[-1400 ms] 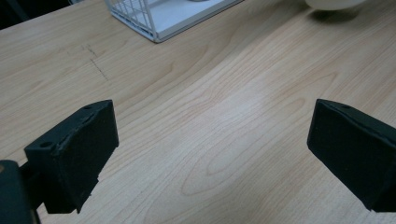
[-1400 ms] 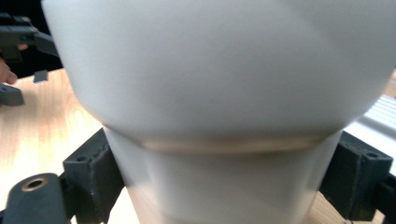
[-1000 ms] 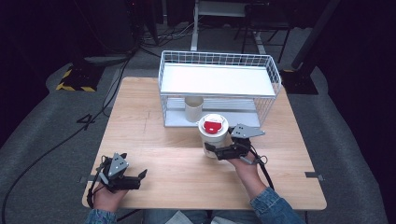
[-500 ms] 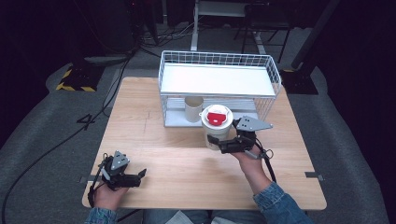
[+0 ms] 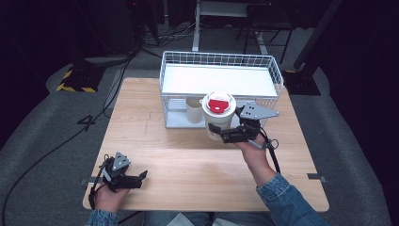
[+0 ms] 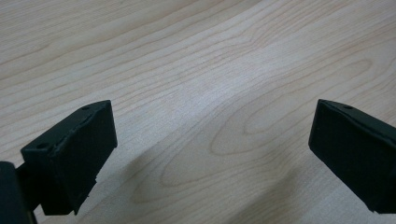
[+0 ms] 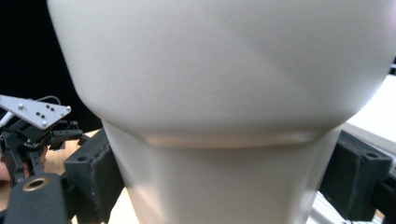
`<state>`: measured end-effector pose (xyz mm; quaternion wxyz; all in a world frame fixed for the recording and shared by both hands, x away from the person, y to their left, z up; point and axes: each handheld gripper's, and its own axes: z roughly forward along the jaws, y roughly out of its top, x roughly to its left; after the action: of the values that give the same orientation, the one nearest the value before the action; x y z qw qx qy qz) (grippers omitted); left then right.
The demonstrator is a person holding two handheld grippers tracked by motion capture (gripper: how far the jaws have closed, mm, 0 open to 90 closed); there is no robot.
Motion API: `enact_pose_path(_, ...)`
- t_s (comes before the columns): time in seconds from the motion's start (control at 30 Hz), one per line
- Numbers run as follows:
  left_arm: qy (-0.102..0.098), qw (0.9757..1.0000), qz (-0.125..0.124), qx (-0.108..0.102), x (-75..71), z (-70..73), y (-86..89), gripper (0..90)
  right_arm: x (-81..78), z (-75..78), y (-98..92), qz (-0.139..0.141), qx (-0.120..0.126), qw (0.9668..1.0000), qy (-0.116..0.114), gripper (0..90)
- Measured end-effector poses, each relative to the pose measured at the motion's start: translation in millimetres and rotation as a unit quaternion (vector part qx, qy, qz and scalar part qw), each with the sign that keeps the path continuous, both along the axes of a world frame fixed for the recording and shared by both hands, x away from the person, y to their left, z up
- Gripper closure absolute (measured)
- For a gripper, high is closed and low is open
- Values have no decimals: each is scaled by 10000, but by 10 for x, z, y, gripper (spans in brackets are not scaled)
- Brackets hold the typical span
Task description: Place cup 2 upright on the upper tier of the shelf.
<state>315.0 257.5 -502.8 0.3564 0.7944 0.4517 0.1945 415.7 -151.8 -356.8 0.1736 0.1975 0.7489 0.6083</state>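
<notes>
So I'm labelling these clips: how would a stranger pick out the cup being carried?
Find the white wire basket on the wooden table. In front of it, the right gripper holds a white cup with a red-centred lid; the lidless cup sits under the basket.

No readable words, brand names or numbers appear anywhere. The only sign-like marking is the yellow-and-black hazard striping (image 5: 74,87) on a dark base on the grey floor, beyond the far left corner of the light wooden table (image 5: 155,141).

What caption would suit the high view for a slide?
Right tongs grip a white cup with a red lid before a wire basket; left tongs rest open.
</notes>
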Motion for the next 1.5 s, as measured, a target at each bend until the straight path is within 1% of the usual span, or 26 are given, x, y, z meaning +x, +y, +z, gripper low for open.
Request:
enact_pose_path(0.1, 22, 10000, -13, 62, 4, 3, 7, 17, 20, 76, 14, -5, 7, 10000, -7, 137)
enact_pose_path(0.23, 90, 9999, -1, 58, 6, -5, -2, 17, 61, 181, 28, -1, 46, 10000, -30, 137)
enact_pose_path(0.3, 83, 9999, 21, 106, 9, -5, -3, 18, 80, 238, 37, -9, 41, 10000, -69, 137)
enact_pose_path(0.4, 170, 9998, 58, 114, 21, -8, -9, 22, 109, 338, 49, -24, 29, 9999, -141, 137)
enact_pose_path(0.47, 183, 9997, 49, 148, 33, -10, -6, 22, 131, 397, 53, -28, 45, 9998, -171, 138)
enact_pose_path(0.57, 215, 9997, 86, 99, 36, -14, -6, 22, 168, 470, 58, -59, 44, 9998, -203, 138)
enact_pose_path(0.77, 282, 9995, 80, 140, 50, -16, -8, 22, 257, 611, 57, -140, 103, 9996, -220, 137)
enact_pose_path(0.83, 323, 9993, 64, 171, 62, -21, -13, 22, 287, 652, 58, -180, 80, 9995, -245, 138)
enact_pose_path(0.87, 377, 9991, 98, 149, 62, -24, -21, 24, 308, 676, 60, -198, 78, 9995, -242, 138)
enact_pose_path(0.9, 410, 9990, 42, 186, 79, -28, -19, 27, 322, 691, 61, -210, 73, 9994, -251, 138)
enact_pose_path(0.93, 454, 9988, 74, 140, 79, -35, -30, 27, 345, 715, 64, -236, 58, 9994, -257, 138)
enact_pose_path(0.97, 450, 9987, 40, 218, 82, -31, -30, 26, 361, 729, 67, -251, 50, 9993, -270, 138)
enact_pose_path(1.0, 448, 9988, 42, 216, 81, -31, -31, 26, 392, 757, 72, -277, 25, 9992, -288, 137)
enact_pose_path(1.1, 453, 9987, 68, 203, 77, -32, -31, 29, 450, 798, 78, -325, 4, 9990, -295, 137)
enact_pose_path(1.2, 443, 9988, 82, 211, 72, -32, -32, 30, 537, 838, 82, -409, -5, 9987, -305, 137)
enact_pose_path(1.23, 470, 9986, 73, 213, 69, -28, -32, 30, 572, 848, 80, -441, 15, 9986, -292, 138)
enact_pose_path(1.5, 475, 9986, 41, 214, 71, -30, -32, 30, 804, 891, 79, -718, -45, 9971, -249, 137)
